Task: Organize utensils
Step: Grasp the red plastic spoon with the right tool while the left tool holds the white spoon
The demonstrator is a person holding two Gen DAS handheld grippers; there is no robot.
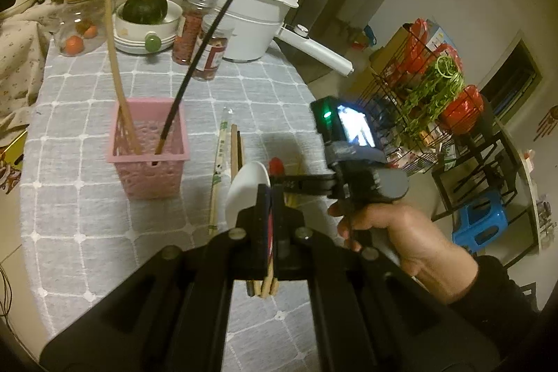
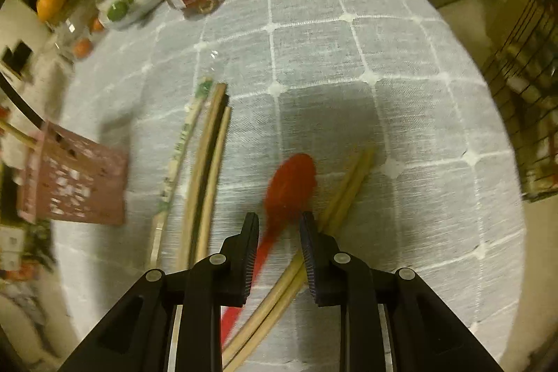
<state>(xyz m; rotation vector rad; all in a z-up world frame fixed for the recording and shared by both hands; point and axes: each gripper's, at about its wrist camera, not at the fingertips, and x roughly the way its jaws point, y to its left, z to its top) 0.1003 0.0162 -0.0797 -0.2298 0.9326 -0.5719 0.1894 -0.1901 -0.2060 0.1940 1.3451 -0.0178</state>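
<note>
While your left tool (image 1: 270,197) is pinched on a chopstick bundle (image 1: 263,288) beside the white spoon (image 1: 246,187), your right tool (image 2: 279,225) straddles, spread, the red spoon (image 2: 291,183) on the bench (image 2: 383,58): light, slick, rigid; take its neck. Pink basket (image 1: 150,156) beyond.
</note>
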